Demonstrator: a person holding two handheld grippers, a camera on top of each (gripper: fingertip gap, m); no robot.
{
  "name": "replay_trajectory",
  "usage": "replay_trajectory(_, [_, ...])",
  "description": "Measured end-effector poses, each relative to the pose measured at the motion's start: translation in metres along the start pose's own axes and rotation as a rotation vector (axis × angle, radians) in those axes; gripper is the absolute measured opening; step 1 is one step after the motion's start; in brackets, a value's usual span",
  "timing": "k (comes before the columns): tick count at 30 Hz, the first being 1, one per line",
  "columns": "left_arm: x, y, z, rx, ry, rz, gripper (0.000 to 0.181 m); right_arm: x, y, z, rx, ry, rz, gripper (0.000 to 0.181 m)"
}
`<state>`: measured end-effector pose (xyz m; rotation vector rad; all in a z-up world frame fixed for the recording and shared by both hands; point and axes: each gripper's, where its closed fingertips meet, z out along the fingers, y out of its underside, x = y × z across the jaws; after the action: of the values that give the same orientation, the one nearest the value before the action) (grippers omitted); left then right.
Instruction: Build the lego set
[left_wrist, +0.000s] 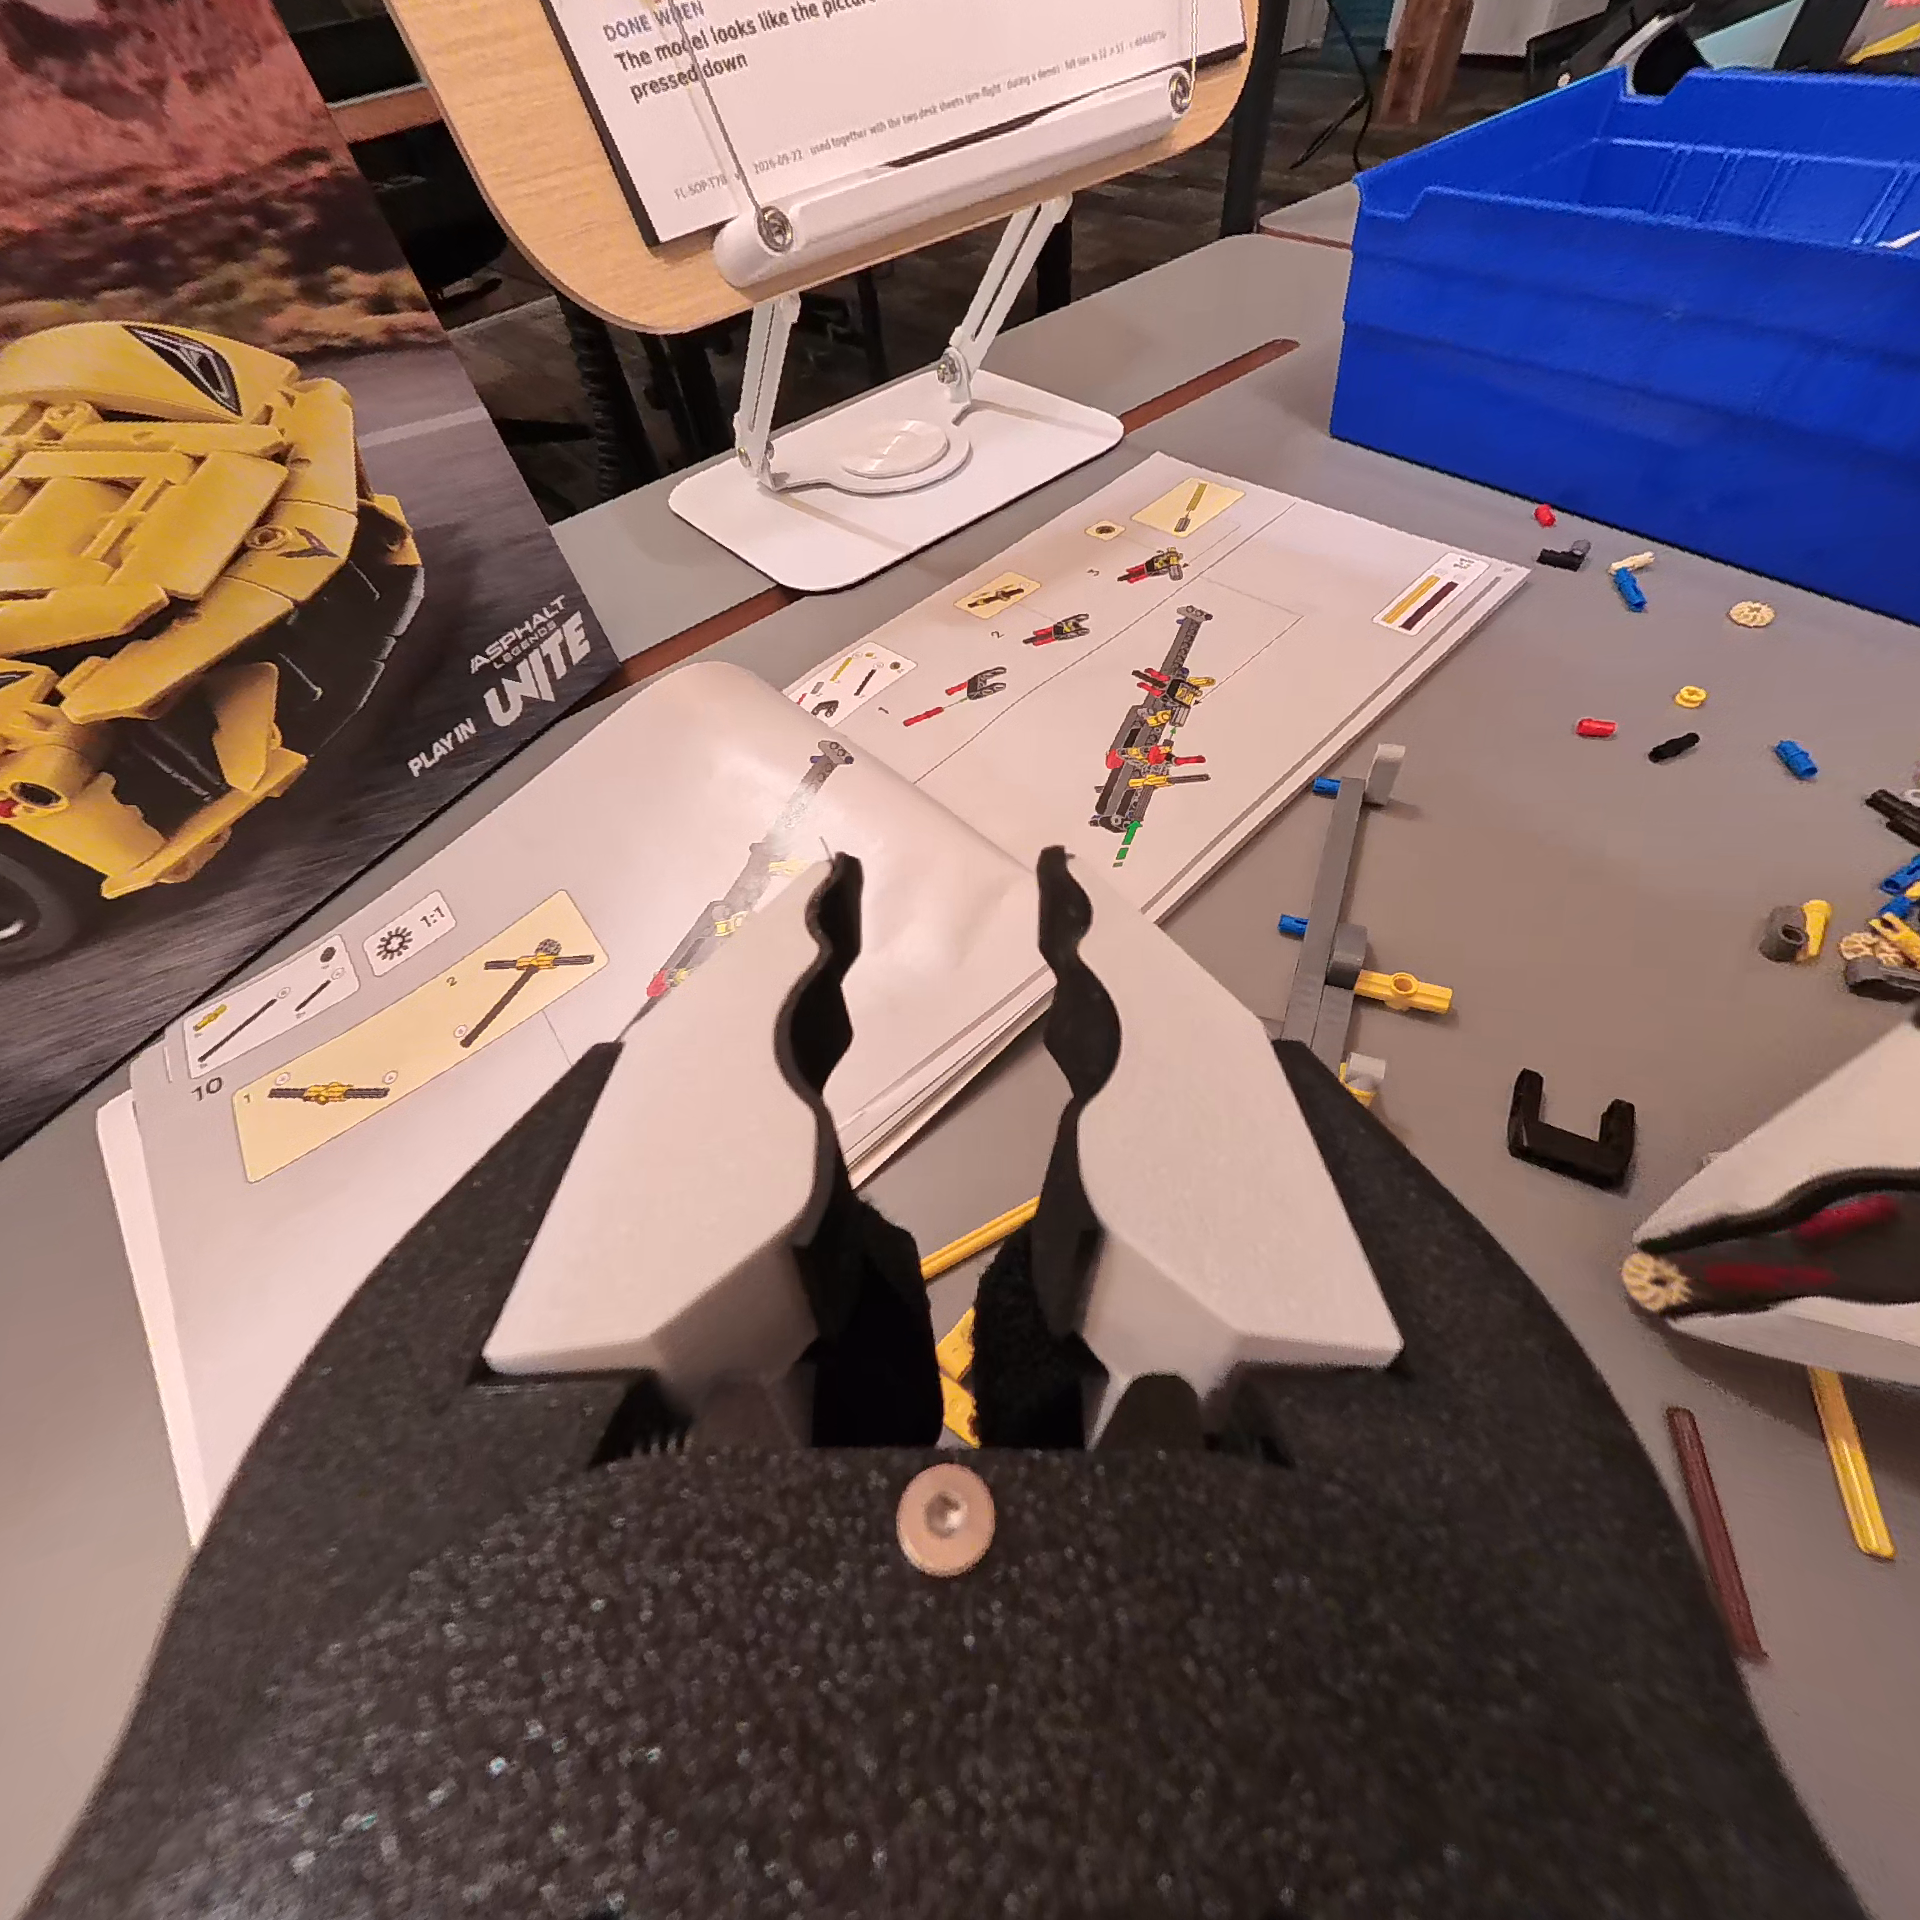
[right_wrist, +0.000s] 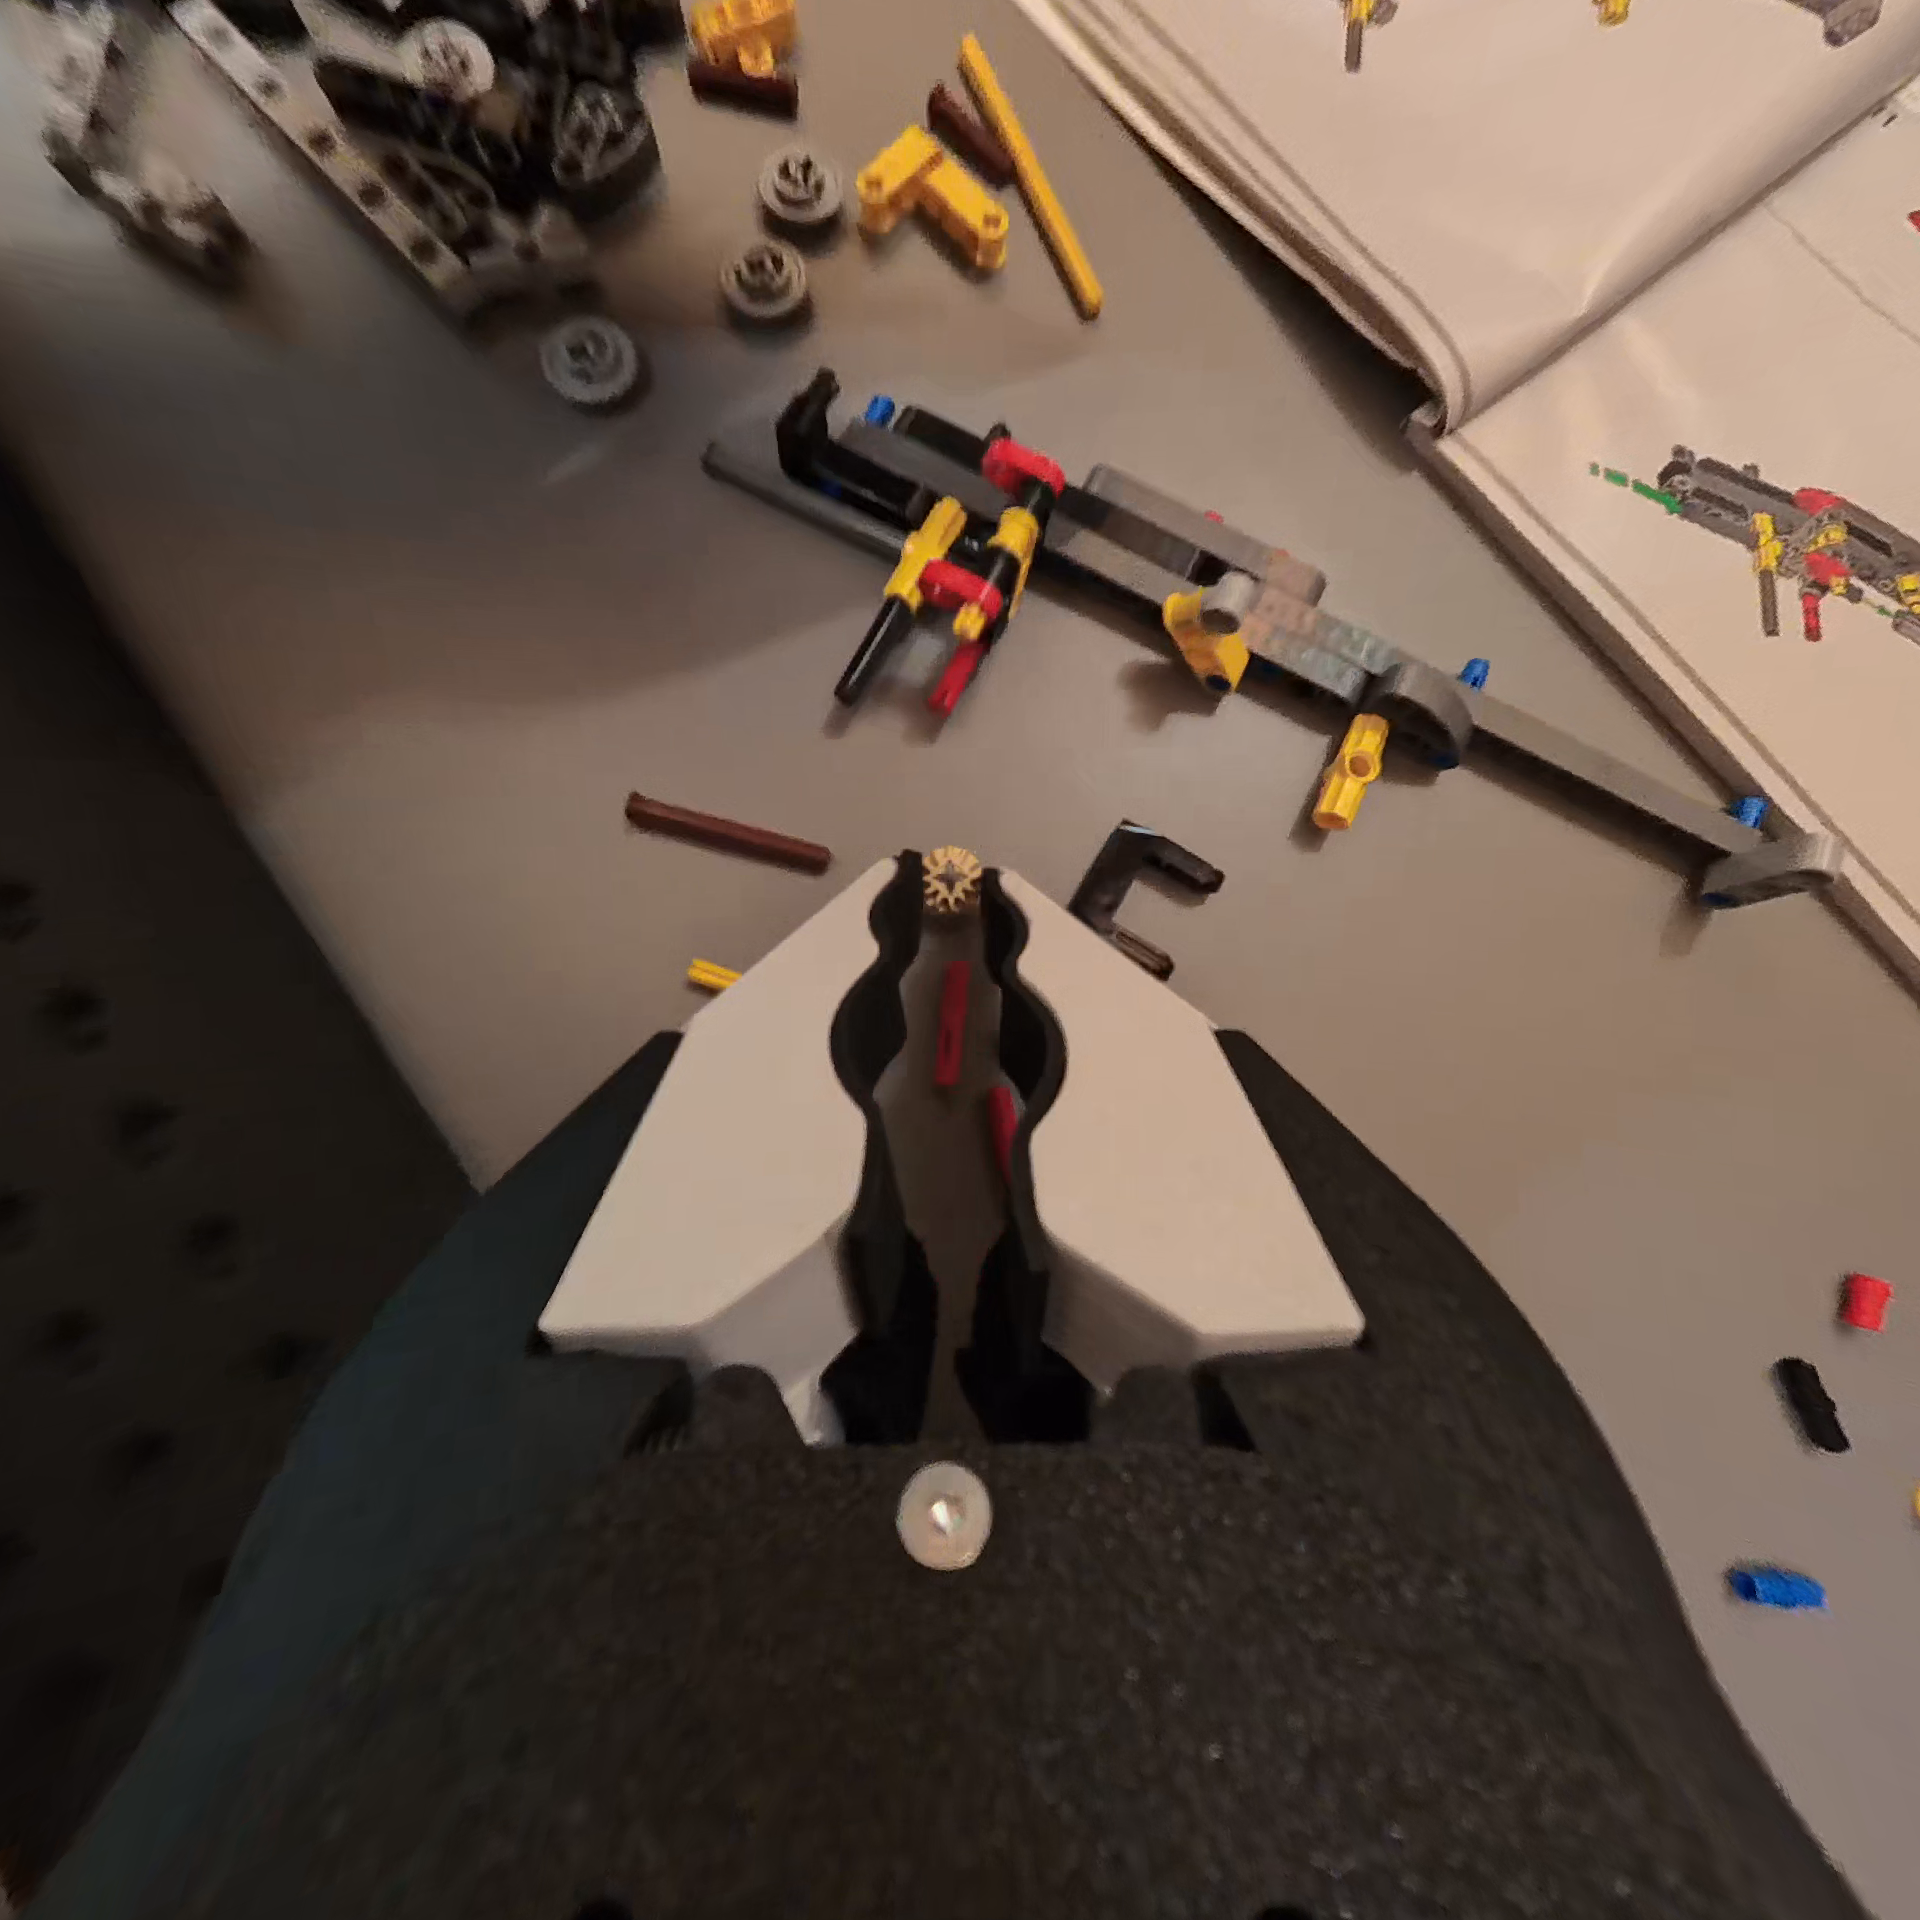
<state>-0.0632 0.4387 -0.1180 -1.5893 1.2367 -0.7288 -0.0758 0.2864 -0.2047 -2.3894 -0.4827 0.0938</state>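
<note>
Tan and toothed, a small gear (right_wrist: 951, 878) sits pinched at the very tips of my right gripper (right_wrist: 951, 883), just above centre in the right wrist view, held over the grey table (right_wrist: 520, 675). Beyond it, across the middle of that frame, lies the long grey beam assembly (right_wrist: 1195, 582) with its yellow, red and black connectors, flat on the table and running toward the right edge, where its far end touches the open instruction booklet (right_wrist: 1558, 260). 1 brown axle (right_wrist: 727, 831) lies just left of my fingertips, and a black U-shaped piece (right_wrist: 1132, 883) just right of them. Loose grey gears and yellow parts are scattered at the upper left. My left gripper (left_wrist: 948, 883) hangs released, jaws apart with nothing between them, over the booklet (left_wrist: 1143, 644) at the centre of the left wrist view. A blue bin (left_wrist: 1662, 312) stands upper right, a white document stand (left_wrist: 894, 457) top centre, and the set's box (left_wrist: 208, 520) at the left.
</note>
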Motion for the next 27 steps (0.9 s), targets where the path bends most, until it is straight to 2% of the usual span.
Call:
replay_trajectory(6, [0.002, 0.001, 0.001, -0.005, 0.001, 0.01, 0.032, 0.0, 0.005, 0.003, -0.008, 0.006, 0.021, 0.011])
replay_trajectory(9, [0.003, 0.002, 0.001, -0.008, 0.003, 0.01, 0.032, 0.008, 0.004, -0.01, 0.035, 0.016, 0.072, 0.018])
replay_trajectory(11, [0.003, 0.0, 0.0, -0.002, 0.002, 0.014, 0.032, 0.038, 0.005, -0.031, 0.106, 0.116, 0.138, 0.016])
replay_trajectory(12, [0.003, -0.001, -0.001, 0.002, 0.0, 0.016, 0.032, 0.067, 0.014, -0.044, 0.123, 0.233, 0.174, 0.017])
replay_trajectory(15, [0.002, -0.001, 0.0, 0.003, 0.001, 0.011, 0.032, 0.144, 0.063, -0.073, 0.099, 0.532, 0.284, 0.025])
replay_trajectory(19, [0.005, 0.001, 0.001, -0.004, 0.02, -0.009, 0.032, 0.203, 0.113, -0.1, 0.025, 0.845, 0.435, 0.025])
replay_trajectory(22, [0.007, 0.002, 0.003, -0.003, 0.032, -0.015, 0.032, 0.218, 0.132, -0.108, -0.029, 0.938, 0.54, 0.021])
replay_trajectory(27, [0.012, 0.007, 0.007, -0.01, 0.082, -0.068, 0.032, 0.223, 0.135, -0.1, 0.042, 0.859, 0.786, 0.024])
